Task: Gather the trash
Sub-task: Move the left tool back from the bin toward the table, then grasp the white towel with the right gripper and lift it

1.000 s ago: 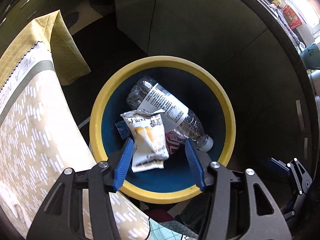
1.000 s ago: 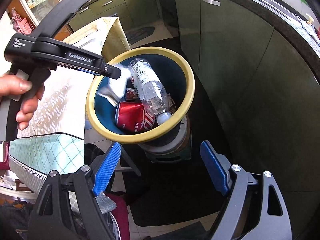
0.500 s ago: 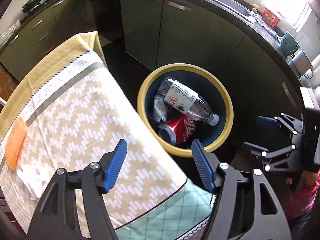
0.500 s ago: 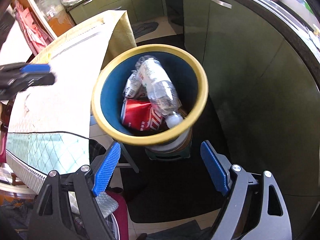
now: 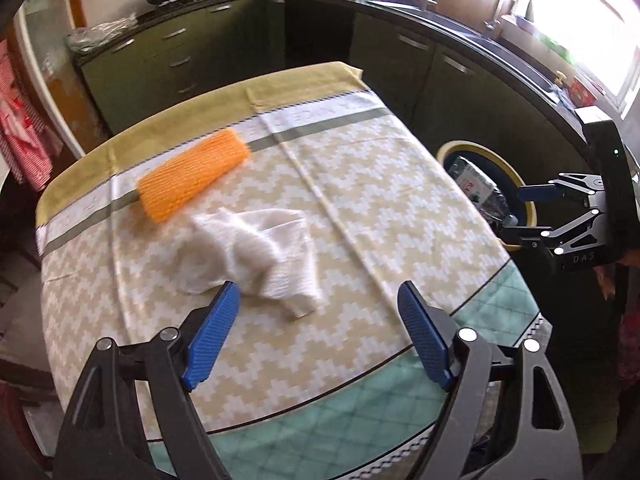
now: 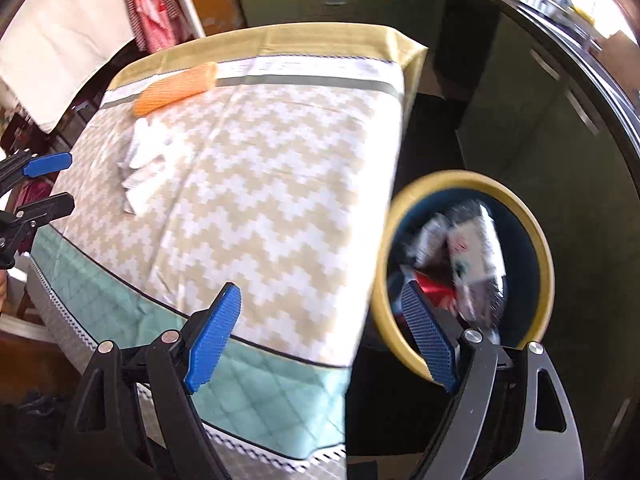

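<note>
Left gripper (image 5: 318, 336) empty, jaws spread wide, now over the table (image 5: 460, 320), no longer above the bin as 1.0 s ago. Snack wrapper seen between its fingers then, now released; pale packaging visible among the bin contents in the right wrist view, blurred, identity not certain.

Right gripper (image 6: 320, 338) likewise wide apart and empty, hanging off the table's near corner, just beside the bin (image 6: 544, 256).

Bin: yellow rim, dark blue inside, standing on the floor close against the table edge. Contents: clear plastic bottle (image 6: 476, 248) lying across the top, red can (image 6: 432, 288) beneath it. Both present 0.5 s ago in the same arrangement; no change noted there.

Table surface: 2 items only. Orange textured cloth (image 5: 194, 174) near the far edge, across the grey stripe of the tablecloth. White crumpled cloth (image 5: 256, 256) nearer the middle, just ahead of the left fingertips (image 5: 214, 338). The 2 lie near each other, apparently not touching. No bottle, can or wrapper seen on the table.

Assessment: last deposit complete, obvious litter all in the bin. Collection judged finished or nearly so. Left gripper lined up on the white cloth; whether that counts as trash cannot be told from these views. Motion blur in both views consistent with grippers in transit.
</note>
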Demonstrator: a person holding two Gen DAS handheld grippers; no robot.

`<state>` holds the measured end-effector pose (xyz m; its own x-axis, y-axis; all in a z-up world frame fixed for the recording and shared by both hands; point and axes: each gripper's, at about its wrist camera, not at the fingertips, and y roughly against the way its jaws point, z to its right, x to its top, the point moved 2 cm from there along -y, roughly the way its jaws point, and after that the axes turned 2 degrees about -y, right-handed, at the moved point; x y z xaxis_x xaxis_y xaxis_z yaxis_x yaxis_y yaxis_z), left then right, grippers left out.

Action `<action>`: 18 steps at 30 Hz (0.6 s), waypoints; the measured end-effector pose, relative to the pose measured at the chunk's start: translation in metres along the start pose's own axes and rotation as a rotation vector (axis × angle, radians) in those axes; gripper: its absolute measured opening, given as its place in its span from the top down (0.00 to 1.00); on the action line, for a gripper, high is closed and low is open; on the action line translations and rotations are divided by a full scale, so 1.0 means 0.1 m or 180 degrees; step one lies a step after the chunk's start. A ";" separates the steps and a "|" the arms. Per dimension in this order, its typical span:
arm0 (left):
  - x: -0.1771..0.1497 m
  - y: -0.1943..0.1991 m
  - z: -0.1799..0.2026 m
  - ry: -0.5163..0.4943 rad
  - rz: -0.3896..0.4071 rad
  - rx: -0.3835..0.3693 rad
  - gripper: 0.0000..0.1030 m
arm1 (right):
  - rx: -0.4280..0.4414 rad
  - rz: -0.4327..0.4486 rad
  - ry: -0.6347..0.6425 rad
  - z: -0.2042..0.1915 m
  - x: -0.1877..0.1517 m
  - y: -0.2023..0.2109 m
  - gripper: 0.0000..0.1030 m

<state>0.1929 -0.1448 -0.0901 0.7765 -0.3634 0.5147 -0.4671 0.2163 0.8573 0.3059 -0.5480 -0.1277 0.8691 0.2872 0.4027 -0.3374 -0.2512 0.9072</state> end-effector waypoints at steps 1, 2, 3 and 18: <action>-0.07 0.07 -0.18 0.0087 0.0022 0.0062 0.23 | 0.0077 -0.0004 0.0117 -0.19 0.11 -0.04 0.21; -0.14 0.13 -0.36 0.0189 0.0042 0.0108 0.23 | 0.0156 -0.0014 0.0242 -0.39 0.23 -0.09 0.21; -0.21 0.18 -0.54 0.0296 0.0054 0.0145 0.22 | 0.0230 -0.0032 0.0363 -0.58 0.32 -0.14 0.21; -0.75 0.41 -1.39 0.0839 0.0029 0.0267 0.22 | 0.0260 -0.0629 0.1135 -1.98 1.34 -1.30 0.44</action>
<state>0.1743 0.0170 -0.0937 0.8503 -0.1109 0.5145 -0.4994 0.1387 0.8552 0.3948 -0.2942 -0.1677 0.7296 0.6358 0.2516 -0.1344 -0.2275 0.9645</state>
